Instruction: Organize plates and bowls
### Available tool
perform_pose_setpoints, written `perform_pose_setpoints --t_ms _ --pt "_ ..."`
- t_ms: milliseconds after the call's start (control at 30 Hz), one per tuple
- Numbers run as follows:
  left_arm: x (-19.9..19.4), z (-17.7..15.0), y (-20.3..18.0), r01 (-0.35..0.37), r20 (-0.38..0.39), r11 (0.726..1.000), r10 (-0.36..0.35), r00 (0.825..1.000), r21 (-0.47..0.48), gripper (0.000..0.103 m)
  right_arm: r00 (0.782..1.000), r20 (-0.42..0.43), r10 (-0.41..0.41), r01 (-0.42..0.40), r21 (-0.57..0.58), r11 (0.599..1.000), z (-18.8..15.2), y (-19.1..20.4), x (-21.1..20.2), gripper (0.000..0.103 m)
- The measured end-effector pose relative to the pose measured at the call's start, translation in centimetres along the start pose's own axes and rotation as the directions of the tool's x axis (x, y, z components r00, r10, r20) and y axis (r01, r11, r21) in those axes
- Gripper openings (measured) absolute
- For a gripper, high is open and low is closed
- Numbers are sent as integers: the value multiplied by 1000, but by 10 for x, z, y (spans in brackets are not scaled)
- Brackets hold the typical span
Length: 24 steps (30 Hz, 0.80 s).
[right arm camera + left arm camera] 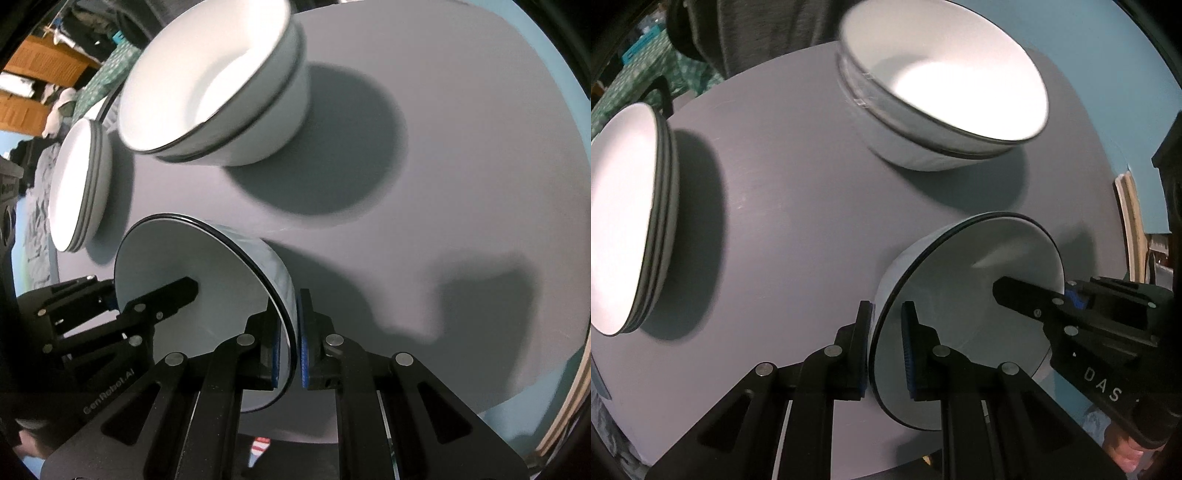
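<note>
A white bowl with a dark rim (pixel 964 295) is held between both grippers above the grey round table (pixel 798 192). My left gripper (pixel 886 347) is shut on its near rim, one finger inside and one outside. My right gripper (pixel 290 343) is shut on the opposite rim of the same bowl (pixel 192 254); it shows at the right of the left wrist view (pixel 1052 306). A stack of white bowls (pixel 945 92) stands on the table beyond; it also shows in the right wrist view (pixel 218 88). A stack of white plates (pixel 628 240) sits at the left, and in the right wrist view (pixel 79 184).
The table edge runs along the right in the right wrist view (pixel 576 350). Beyond the table are a teal wall (pixel 1108 40), a patterned green cloth (pixel 639 74) and wooden shelves (pixel 40 70).
</note>
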<state>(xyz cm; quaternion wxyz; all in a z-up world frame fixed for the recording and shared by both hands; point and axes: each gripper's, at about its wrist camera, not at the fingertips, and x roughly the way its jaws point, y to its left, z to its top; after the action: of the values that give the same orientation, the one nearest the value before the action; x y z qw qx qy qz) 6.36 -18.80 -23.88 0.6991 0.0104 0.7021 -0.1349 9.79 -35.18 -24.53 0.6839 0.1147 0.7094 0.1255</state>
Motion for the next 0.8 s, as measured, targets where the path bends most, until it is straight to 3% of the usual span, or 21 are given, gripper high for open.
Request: perform_pose_setpoints --t_ms 233,567,800 --pt "17 8 -21 -7 -11 1000 6 1000 -22 15 1000 -1 5 -5 -5 1000 -4 -9 -5 9" --pt "10 18 -15 36 -13 999 -36 999 -32 15 999 7 44 -44 51 998 -16 -41 -14 10" --pt "9 21 -20 64 -10 997 -64 998 -44 15 999 -10 36 -36 57 998 -17 -41 -6 12"
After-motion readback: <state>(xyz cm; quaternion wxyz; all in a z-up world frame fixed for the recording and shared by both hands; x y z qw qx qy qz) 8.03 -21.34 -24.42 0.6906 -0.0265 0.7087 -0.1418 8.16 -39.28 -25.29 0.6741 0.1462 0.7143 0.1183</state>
